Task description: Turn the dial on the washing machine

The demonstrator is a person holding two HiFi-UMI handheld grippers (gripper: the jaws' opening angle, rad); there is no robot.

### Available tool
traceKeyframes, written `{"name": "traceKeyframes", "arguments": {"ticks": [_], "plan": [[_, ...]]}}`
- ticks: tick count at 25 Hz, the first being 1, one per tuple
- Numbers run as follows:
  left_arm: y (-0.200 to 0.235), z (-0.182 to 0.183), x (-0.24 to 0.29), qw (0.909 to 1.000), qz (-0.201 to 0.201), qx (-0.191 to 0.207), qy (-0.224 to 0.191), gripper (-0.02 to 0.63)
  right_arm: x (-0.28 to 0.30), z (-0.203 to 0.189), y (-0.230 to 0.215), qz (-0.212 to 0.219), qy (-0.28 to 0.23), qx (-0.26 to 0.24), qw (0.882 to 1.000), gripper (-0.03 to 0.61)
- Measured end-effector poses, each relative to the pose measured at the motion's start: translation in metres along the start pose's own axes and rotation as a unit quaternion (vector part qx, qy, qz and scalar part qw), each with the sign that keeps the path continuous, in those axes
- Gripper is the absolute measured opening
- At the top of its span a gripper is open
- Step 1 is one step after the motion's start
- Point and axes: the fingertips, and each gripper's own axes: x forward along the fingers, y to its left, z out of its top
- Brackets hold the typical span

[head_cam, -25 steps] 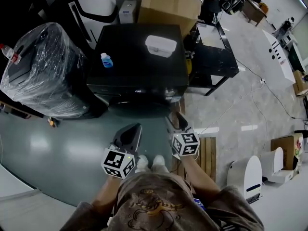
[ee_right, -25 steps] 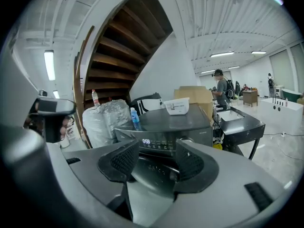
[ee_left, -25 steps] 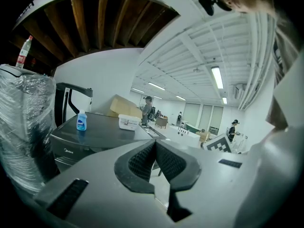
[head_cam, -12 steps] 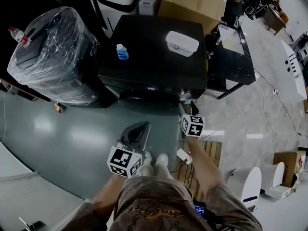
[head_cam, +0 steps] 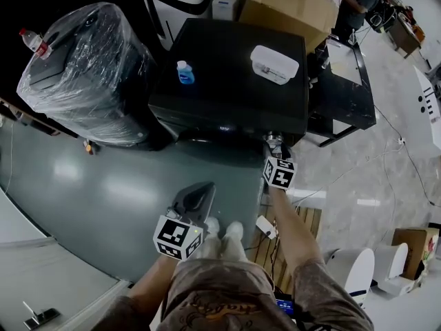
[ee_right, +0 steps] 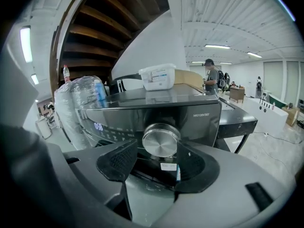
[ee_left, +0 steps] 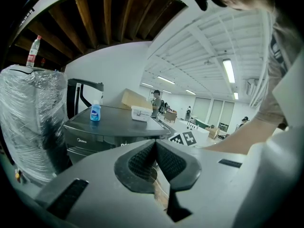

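Note:
The black washing machine [head_cam: 234,67] stands ahead of me, with its round silver dial [ee_right: 161,140] on the front panel at the right end. My right gripper [ee_right: 156,158] is up against that panel, and the dial sits between its jaws. The jaws are opening, and a gap shows beside the left pad [ee_right: 121,160]. In the head view the right gripper [head_cam: 274,147] reaches the dial [head_cam: 274,139] at the machine's front edge. My left gripper [head_cam: 201,187] hangs low over the floor, shut with nothing in it [ee_left: 155,144].
A blue bottle [head_cam: 185,72] and a white lidded box [head_cam: 274,64] sit on the machine's top. A plastic-wrapped appliance [head_cam: 89,74] stands to the left, a black table [head_cam: 344,88] to the right, and a cardboard box [head_cam: 293,2] behind. A wooden pallet [head_cam: 313,219] lies by my right foot.
My right gripper has moved forward from near my body to the machine's front panel, at the dial. The left gripper has stayed low and shut.

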Motion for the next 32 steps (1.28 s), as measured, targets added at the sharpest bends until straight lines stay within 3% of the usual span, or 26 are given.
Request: {"name": "traceKeyframes", "arguments": {"ticks": [9,13,17,25,32], "plan": [[-0.004,-0.005,0.004,0.9999,-0.002,-0.005,0.009,0.000,0.000,0.000,0.001,-0.032,0.009,-0.019,0.999,0.235],[-0.003,-0.006,0.004,0.9999,0.000,-0.005,0.011,0.000,0.002,0.001,-0.001,-0.050,0.007,-0.022,0.998,0.270],[-0.001,-0.007,0.002,0.9999,0.004,-0.005,0.012,0.000,0.005,-0.002,-0.001,-0.048,0.012,-0.017,0.999,0.268],[0.000,-0.011,0.001,0.9998,0.006,-0.006,0.019,0.000,0.006,-0.001,-0.007,-0.044,0.016,0.022,0.999,0.245],[-0.004,-0.013,0.003,0.9998,0.003,-0.006,0.021,0.000,0.005,-0.003,-0.009,-0.011,0.002,0.104,0.994,0.241]]}}
